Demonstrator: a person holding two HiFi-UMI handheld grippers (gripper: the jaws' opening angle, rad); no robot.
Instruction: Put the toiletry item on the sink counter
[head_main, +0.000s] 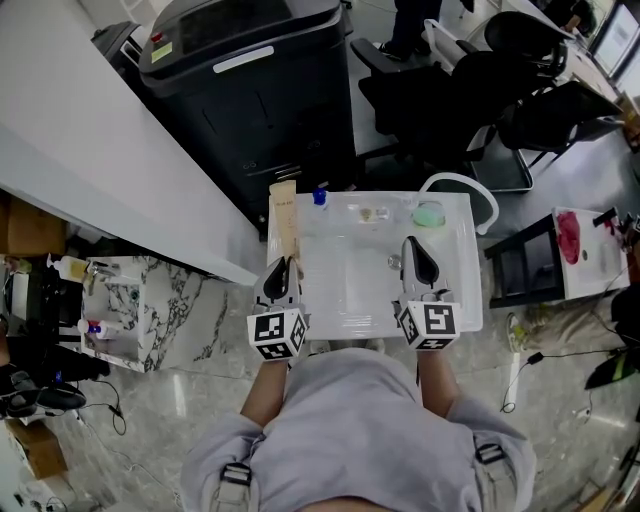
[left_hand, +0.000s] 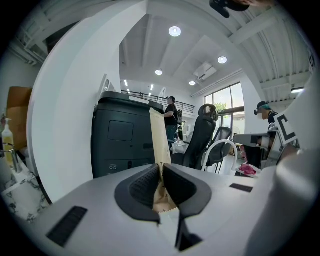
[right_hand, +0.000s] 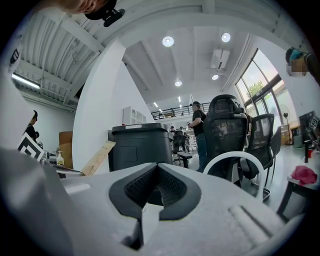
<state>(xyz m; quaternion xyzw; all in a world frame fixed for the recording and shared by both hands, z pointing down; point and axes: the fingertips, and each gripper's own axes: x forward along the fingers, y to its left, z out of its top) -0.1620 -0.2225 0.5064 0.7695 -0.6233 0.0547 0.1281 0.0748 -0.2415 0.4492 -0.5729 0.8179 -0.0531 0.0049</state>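
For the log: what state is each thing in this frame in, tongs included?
Left tongs: shut on the tan box.
Right tongs: shut, nothing between them.
Tan box: gripped at its near end, along the sink counter's left edge; resting or lifted, cannot tell.
Green container: sitting at the counter's back, untouched.

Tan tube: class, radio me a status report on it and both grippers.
Left gripper shut on tan tube. Right gripper shut, empty. Tube above sink counter's left edge; blue-capped bottle beside its far end.
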